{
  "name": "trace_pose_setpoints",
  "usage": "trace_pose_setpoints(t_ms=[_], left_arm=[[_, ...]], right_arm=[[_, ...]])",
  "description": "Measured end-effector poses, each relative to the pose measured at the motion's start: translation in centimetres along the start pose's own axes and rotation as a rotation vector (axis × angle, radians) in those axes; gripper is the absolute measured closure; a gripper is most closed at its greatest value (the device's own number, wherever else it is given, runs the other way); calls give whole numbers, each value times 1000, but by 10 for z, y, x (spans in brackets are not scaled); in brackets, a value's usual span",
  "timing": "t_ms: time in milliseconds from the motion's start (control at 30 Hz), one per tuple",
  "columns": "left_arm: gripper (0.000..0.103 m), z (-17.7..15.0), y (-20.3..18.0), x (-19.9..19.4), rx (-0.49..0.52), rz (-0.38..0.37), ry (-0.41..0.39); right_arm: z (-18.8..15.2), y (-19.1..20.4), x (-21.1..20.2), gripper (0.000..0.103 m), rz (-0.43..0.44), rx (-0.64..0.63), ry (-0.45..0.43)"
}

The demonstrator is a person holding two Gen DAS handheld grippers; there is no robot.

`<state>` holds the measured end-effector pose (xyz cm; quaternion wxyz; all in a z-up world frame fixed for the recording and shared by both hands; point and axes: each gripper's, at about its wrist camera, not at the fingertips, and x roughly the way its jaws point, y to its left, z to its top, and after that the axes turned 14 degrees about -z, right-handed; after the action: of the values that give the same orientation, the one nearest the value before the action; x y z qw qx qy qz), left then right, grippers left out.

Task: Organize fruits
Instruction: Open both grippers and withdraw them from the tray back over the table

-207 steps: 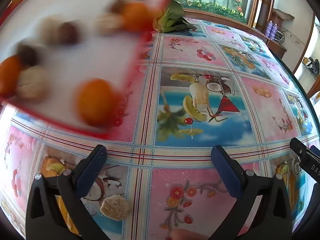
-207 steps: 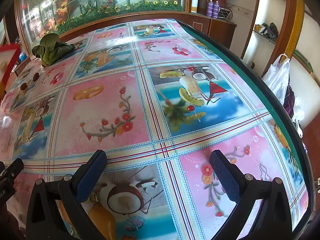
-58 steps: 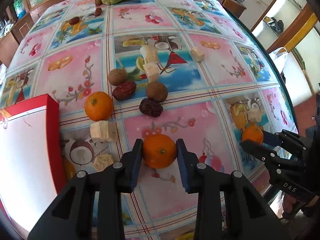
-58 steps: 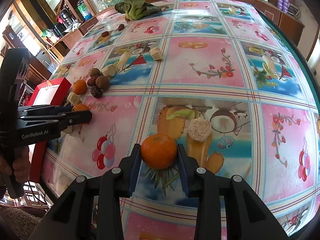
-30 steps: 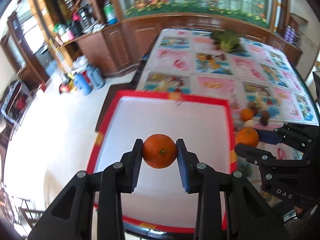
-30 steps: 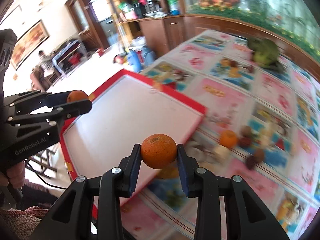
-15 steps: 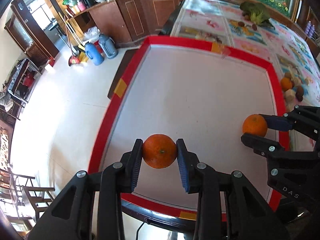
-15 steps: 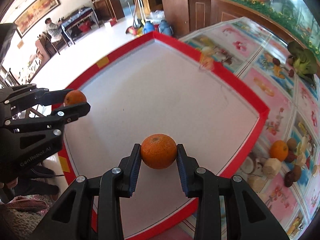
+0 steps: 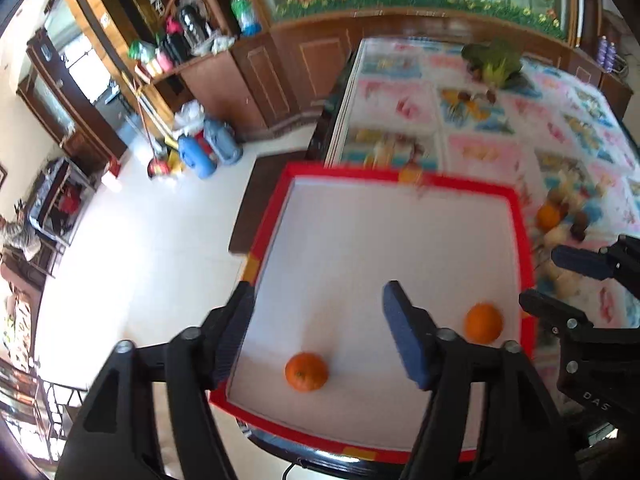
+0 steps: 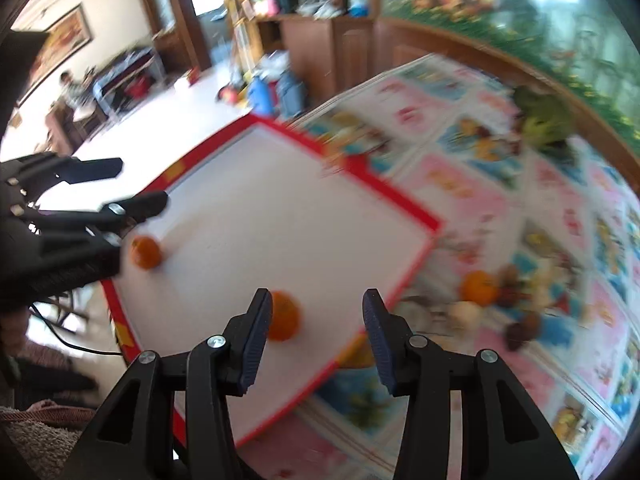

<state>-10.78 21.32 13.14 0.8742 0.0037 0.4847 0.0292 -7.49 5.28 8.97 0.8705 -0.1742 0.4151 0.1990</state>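
Two oranges lie loose on the white floor of the red-rimmed tray (image 9: pixel 524 240). One orange (image 9: pixel 306 372) rests under my left gripper (image 9: pixel 320 320), whose jaws are opening and stand wide apart above it. The other orange (image 10: pixel 284 316) lies just beyond the left finger of my right gripper (image 10: pixel 316 312); those jaws are opening too and nothing is pressed between them. In the left wrist view this second orange (image 9: pixel 483 323) sits beside the right gripper (image 9: pixel 556 284). The right wrist view shows the left gripper (image 10: pixel 132 186) over the first orange (image 10: pixel 146 253).
On the patterned tablecloth right of the tray lie a third orange (image 10: pixel 478 288), dark brown fruits (image 10: pixel 524 328) and pale chunks (image 10: pixel 464 314). Leafy greens (image 9: pixel 496 64) sit at the far end. The tray overhangs the table edge above the floor, where blue flasks (image 9: pixel 200 156) stand.
Both grippers have let go of their oranges, which now rest on the tray floor. Both pairs of jaws have spread, and both hands have drawn back from the tray.
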Motion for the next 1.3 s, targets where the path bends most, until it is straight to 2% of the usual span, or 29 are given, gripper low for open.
trace_pose_setpoints(t_ms=[33, 133, 267, 467, 633, 800, 1300], left_arm=[[22, 10, -8, -11, 19, -3, -38], [20, 33, -29, -41, 74, -37, -117], [16, 61, -60, -69, 123, -99, -179], [16, 81, -106, -93, 218, -166, -232], [16, 86, -132, -96, 260, -190, -240], [16, 87, -146, -88, 265, -198, -213], [14, 90, -152, -64, 250, -199, -158]], right_arm=[[0, -8, -4, 56, -19, 20, -11], [0, -40, -18, 56, -64, 110, -36], [-9, -86, -41, 55, -127, 244, -67], [-26, -129, -60, 54, -197, 366, -93], [-46, -151, -74, 54, -232, 425, -98], [-56, -166, -76, 54, -252, 456, -100], [-61, -184, -62, 54, -243, 451, -72]])
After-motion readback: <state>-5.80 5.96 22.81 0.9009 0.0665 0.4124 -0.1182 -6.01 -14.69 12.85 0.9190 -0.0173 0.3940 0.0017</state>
